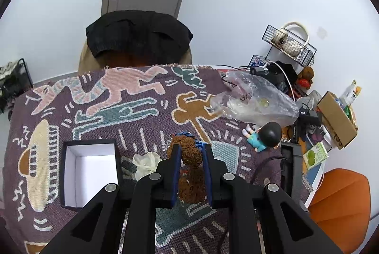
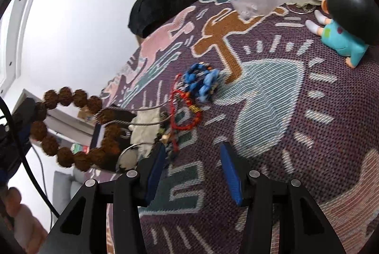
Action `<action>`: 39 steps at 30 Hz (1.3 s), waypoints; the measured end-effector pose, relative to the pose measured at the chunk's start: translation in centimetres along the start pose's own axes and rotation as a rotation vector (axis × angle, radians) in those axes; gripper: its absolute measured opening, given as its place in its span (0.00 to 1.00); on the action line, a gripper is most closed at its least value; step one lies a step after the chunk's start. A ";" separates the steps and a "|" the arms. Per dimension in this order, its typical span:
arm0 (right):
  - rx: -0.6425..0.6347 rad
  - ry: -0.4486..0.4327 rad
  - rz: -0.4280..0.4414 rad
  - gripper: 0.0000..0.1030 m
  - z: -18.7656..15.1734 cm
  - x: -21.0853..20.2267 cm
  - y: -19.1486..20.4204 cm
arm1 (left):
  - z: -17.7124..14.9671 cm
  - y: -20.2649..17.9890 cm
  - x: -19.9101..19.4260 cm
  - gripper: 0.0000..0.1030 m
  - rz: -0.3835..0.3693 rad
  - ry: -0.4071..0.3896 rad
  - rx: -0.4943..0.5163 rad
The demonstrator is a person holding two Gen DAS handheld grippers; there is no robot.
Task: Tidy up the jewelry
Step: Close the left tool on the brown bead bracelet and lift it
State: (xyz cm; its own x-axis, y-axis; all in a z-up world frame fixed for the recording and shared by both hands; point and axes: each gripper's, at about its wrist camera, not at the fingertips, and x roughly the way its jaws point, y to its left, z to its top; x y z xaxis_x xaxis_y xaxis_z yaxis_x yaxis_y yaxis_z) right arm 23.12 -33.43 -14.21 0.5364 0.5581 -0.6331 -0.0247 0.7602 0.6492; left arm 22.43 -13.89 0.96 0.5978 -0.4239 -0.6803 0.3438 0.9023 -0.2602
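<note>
The left tongs (image 1: 190, 159) are clamped on a brown bead bracelet (image 1: 189, 159), which the right wrist view shows as a full loop of knobbly beads (image 2: 68, 130) hanging in the air clear of the patterned cloth on the table (image 1: 142, 111). This looks like the carry step: one piece picked out of the pile and on its way to the open box (image 1: 91, 173), which sits just left of the held bracelet toward the near left part of the table, its white inside showing nothing in it. The right tongs (image 2: 191, 171) stand open and hold nothing, hovering near the remaining heap of blue beads (image 2: 201, 80), a red string piece (image 2: 187, 109) and a thin chain (image 2: 142, 122). Next, the left tongs likely need to swing over the box opening, lower until the loop folds inside, then release; a swinging loop could catch on the box wall.
</note>
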 end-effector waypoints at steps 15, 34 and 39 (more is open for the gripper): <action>0.010 0.050 0.011 0.48 -0.1 1.6 0.4 | -3.9 2.9 4.5 0.18 0.003 0.117 -0.061; -0.019 0.127 0.004 0.73 1.1 5.2 3.8 | -4.9 4.9 4.0 0.18 -0.024 0.112 -0.108; -0.062 0.132 -0.023 0.73 0.9 5.3 4.3 | -5.0 5.7 4.0 0.18 -0.031 0.110 -0.134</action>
State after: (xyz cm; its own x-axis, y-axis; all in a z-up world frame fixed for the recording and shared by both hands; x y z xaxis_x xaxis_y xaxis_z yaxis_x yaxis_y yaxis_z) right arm 26.67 -27.51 -14.40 0.4215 0.5761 -0.7003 -0.0674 0.7901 0.6093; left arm 23.14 -10.04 -6.68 0.5031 -0.4473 -0.7394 0.2565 0.8944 -0.3665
